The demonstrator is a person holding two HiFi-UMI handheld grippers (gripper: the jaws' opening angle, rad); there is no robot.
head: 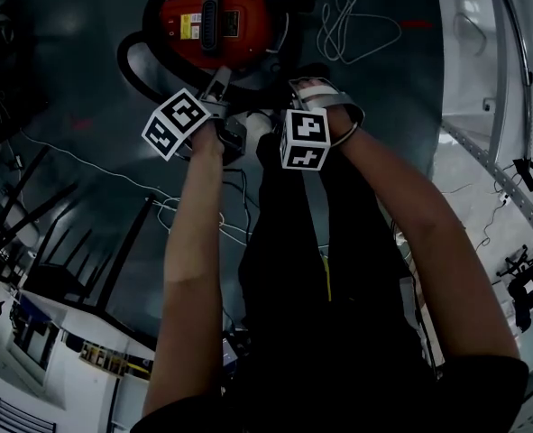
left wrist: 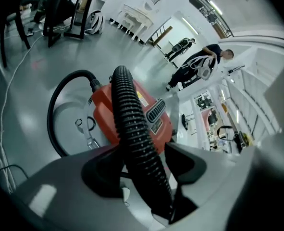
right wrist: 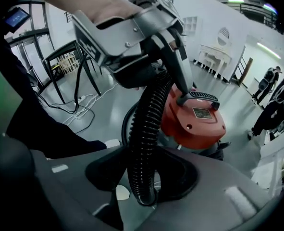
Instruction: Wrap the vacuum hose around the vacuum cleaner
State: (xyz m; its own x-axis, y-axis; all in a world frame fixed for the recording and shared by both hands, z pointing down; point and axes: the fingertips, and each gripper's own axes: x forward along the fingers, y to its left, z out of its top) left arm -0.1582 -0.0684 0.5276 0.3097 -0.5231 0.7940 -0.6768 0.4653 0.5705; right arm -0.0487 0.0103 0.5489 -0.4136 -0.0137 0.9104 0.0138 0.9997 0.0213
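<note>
Red vacuum cleaner (head: 239,34) stands on grey floor (head: 86,106), just ahead of both grippers. Black ribbed hose (right wrist: 149,124) arcs up from it. Right gripper (right wrist: 142,172) clamps hose. Left gripper (left wrist: 146,165) has jaws apart, hose loose between.

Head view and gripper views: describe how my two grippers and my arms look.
Both have grey moulded bodies with black tongs: left gripper, right gripper. Each carries a white cube with black square markers: left cube, right cube. The arms are bare below short black sleeves.
</note>
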